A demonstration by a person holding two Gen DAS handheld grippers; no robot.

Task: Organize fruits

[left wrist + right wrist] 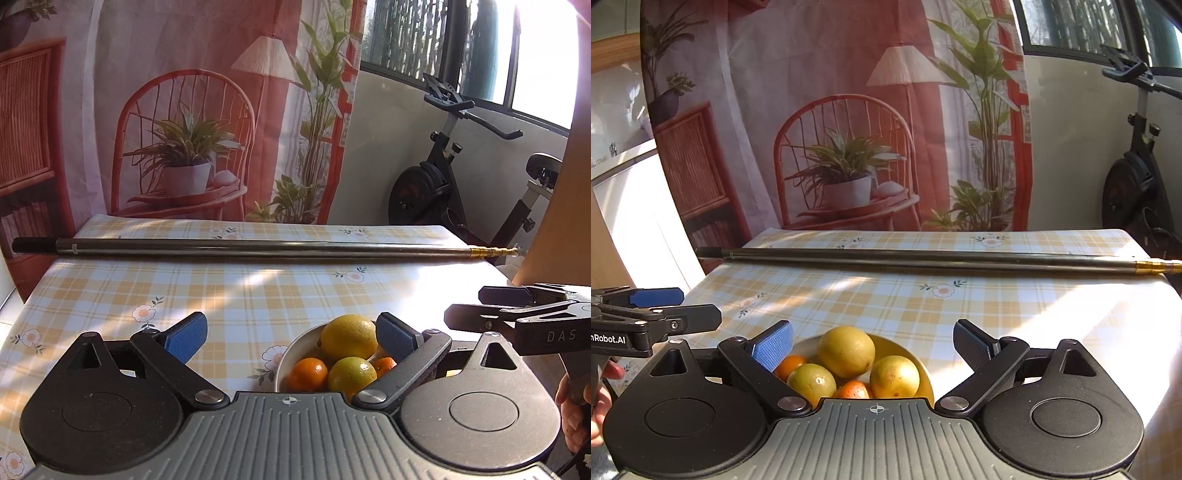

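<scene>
— So where was the fruit?
— Piled in the white bowl (925,373) at six o'clock on the checked table (960,306).
— And the tongs?
— Left gripper (291,338) and right gripper (873,343) were both spread wide, holding nothing, above the bowl.

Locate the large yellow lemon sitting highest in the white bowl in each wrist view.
Left wrist: the large yellow lemon is right of centre, beside the right blue pad.
Right wrist: the lemon is left of centre, between the fingers.
Shared landmark: the long dark metal rod across the checked tablecloth.
</scene>
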